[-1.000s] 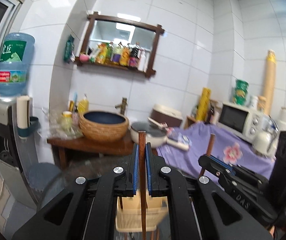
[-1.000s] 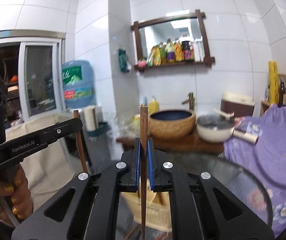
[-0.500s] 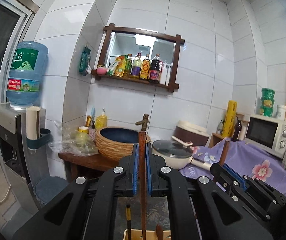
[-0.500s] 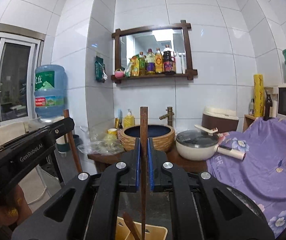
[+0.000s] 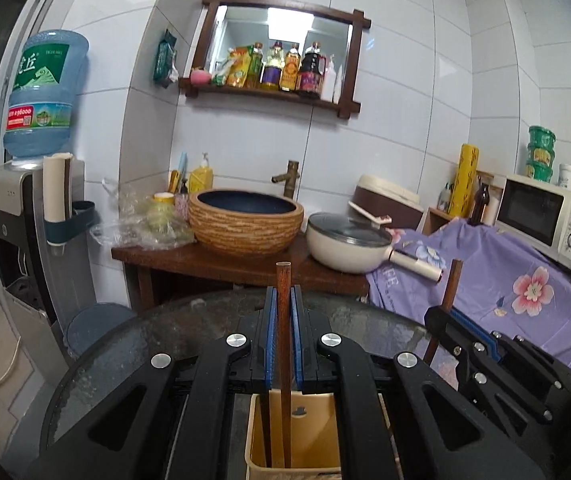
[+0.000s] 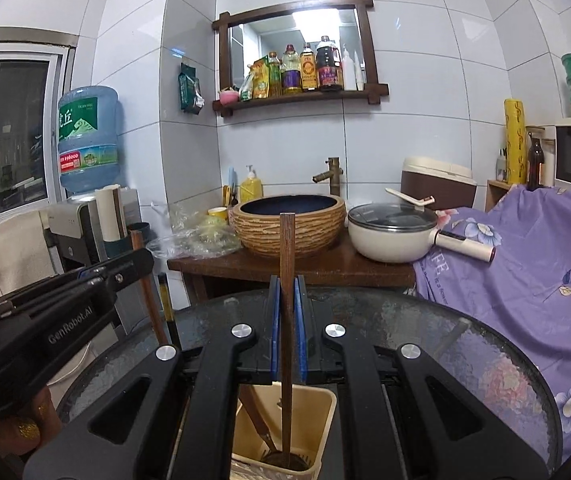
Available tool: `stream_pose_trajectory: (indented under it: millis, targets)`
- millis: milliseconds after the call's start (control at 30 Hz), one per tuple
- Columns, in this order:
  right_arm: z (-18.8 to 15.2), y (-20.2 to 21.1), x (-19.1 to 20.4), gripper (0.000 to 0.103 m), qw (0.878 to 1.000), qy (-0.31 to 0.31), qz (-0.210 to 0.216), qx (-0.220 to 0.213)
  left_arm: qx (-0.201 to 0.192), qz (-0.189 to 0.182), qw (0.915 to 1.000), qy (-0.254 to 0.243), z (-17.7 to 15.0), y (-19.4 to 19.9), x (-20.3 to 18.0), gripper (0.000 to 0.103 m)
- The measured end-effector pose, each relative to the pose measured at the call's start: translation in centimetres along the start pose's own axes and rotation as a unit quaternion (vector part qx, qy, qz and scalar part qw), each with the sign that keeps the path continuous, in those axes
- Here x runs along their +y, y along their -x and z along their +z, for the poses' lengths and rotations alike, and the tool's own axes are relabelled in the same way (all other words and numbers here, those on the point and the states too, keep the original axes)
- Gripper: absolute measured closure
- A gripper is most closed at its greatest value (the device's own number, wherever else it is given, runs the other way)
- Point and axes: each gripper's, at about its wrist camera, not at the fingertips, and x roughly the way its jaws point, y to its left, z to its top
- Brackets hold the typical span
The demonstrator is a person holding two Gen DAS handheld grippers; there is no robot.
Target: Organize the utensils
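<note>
My left gripper [image 5: 284, 300] is shut on an upright brown wooden utensil handle [image 5: 283, 284]; its lower end reaches into a cream utensil holder [image 5: 257, 432] on the round glass table [image 5: 157, 332]. My right gripper [image 6: 286, 288] is shut on another upright wooden handle [image 6: 286, 240], whose dark lower end sits in the same cream holder [image 6: 321, 408]. A further dark utensil [image 6: 255, 414] leans inside the holder. The right gripper shows at the right of the left wrist view [image 5: 441, 312], and the left gripper at the left of the right wrist view [image 6: 137, 258].
Behind the table stands a wooden counter [image 5: 213, 254] with a woven basin [image 5: 245, 218] and a cream pan [image 5: 349, 242]. A purple flowered cloth [image 5: 505, 276] covers furniture at the right. A water dispenser [image 5: 25, 208] stands at the left.
Both grippers have lowered and tilted down with their utensils; the table and the cream holder have come back into view, with the utensil ends now inside the holder.
</note>
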Motion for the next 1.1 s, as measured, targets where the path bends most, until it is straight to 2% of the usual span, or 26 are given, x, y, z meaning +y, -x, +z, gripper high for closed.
stream_pose_trajectory:
  millis: [333, 400, 433, 467, 500, 533, 567, 633, 767, 833, 967, 1100]
  targets:
    - [-1.6, -0.2, -0.5, 0.095, 1.0, 0.001, -0.007, 0.021, 0.033, -0.008, 0.9993, -0.012, -1.6, -0.5, -0.1, 0.096]
    - [-1.8, 0.1, -0.9, 0.091, 0.999, -0.009, -0.008, 0.03, 0.038, -0.011, 0.9991, -0.014, -1.7, -0.3, -0.1, 0.094]
    - [-2.0, 0.5, -1.1, 0.077, 0.999, -0.014, -0.01, 0.029, 0.04, -0.014, 0.9991, -0.012, -1.7, -0.1, 0.1, 0.088]
    - [-2.1, 1.0, -1.2, 0.051, 0.999, -0.018, -0.012, 0.023, 0.037, -0.015, 0.9992, -0.007, -1.8, 0.4, 0.3, 0.074]
    - [-2.2, 1.8, -1.3, 0.04, 1.0, -0.02, -0.015, 0.012, 0.033, -0.014, 0.9993, -0.002, -2.0, 0.9, 0.6, 0.064]
    - [-2.3, 2.5, -1.3, 0.035, 1.0, -0.019, -0.017, 0.003, 0.028, -0.012, 0.9995, 0.002, -2.1, 1.4, 0.8, 0.047]
    - [-2.5, 3.2, -1.1, 0.035, 1.0, -0.011, -0.017, -0.001, 0.02, -0.009, 0.9997, 0.005, -2.4, 2.2, 1.1, 0.041]
    - [-2.9, 4.1, -0.8, 0.035, 1.0, 0.002, -0.015, 0.003, 0.018, -0.009, 0.9998, 0.003, -2.9, 3.1, 1.4, 0.04]
    - [-4.4, 6.1, -0.1, 0.034, 0.999, 0.012, 0.005, 0.029, 0.032, 0.007, 0.9995, -0.005, -4.6, 4.9, 2.4, 0.024]
    - [-5.3, 6.9, 0.1, 0.032, 0.999, 0.017, 0.01, 0.042, 0.043, 0.004, 0.999, -0.007, -5.4, 5.7, 2.9, 0.021]
    - [-7.4, 8.3, 0.5, 0.028, 0.996, 0.017, 0.029, 0.084, 0.079, 0.006, 0.9967, -0.017, -7.9, 7.1, 4.1, 0.012]
    - [-9.7, 8.9, 1.3, 0.028, 0.989, 0.03, 0.043, 0.137, 0.129, 0.015, 0.9908, -0.036, -10.7, 7.7, 4.9, 0.01]
